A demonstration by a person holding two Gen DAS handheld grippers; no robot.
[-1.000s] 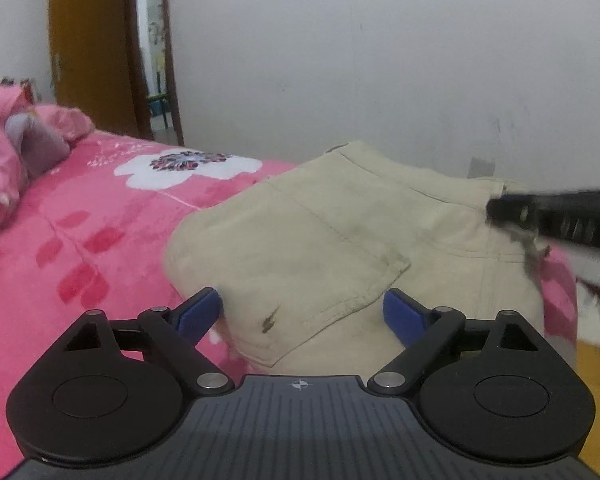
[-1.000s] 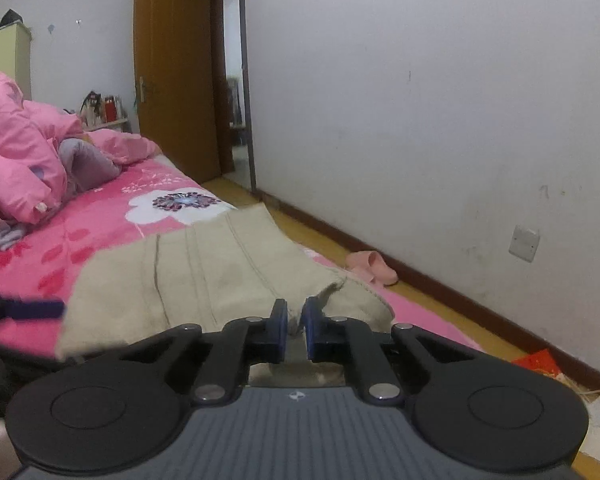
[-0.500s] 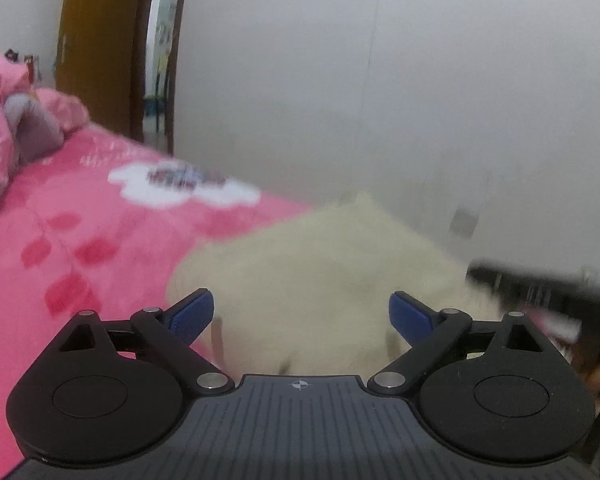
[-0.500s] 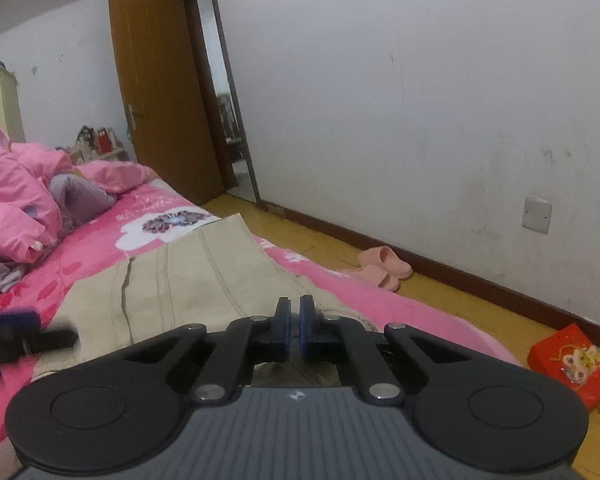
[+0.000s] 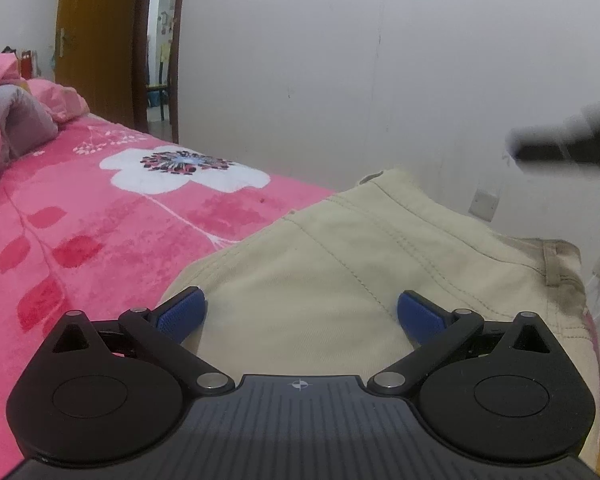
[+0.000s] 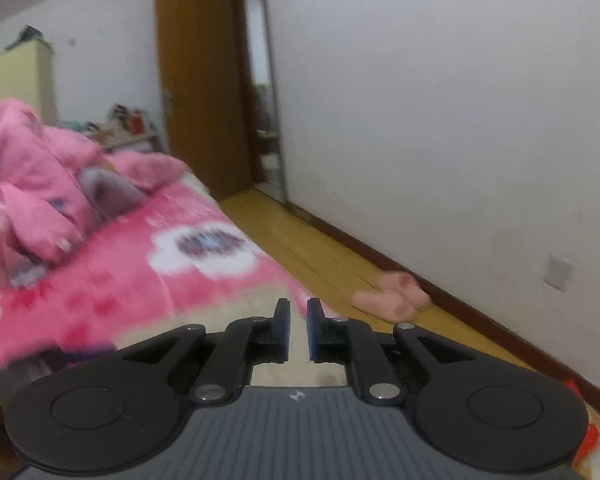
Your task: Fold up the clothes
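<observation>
Beige trousers [image 5: 340, 248] lie flat on the pink flowered bed cover [image 5: 100, 220], waistband towards the right edge of the bed. My left gripper [image 5: 300, 296] hovers low over them, open wide, with nothing between its blue pads. In the left wrist view my right gripper [image 5: 540, 148] shows as a blurred dark shape well above the trousers, with no cloth hanging from it. In its own view the right gripper [image 6: 299, 308] has its fingers a narrow gap apart, and only a strip of the trousers [image 6: 240, 316] shows below it.
A heap of pink quilt [image 6: 32, 184] sits at the head of the bed. Right of the bed runs a wooden floor with pink slippers [image 6: 392, 296] by the white wall. A brown door [image 6: 196, 100] stands open at the back.
The right gripper has let go of the trousers' edge and risen, and its fingers have parted slightly. The left gripper stays open over the trousers, which now lie flat.
</observation>
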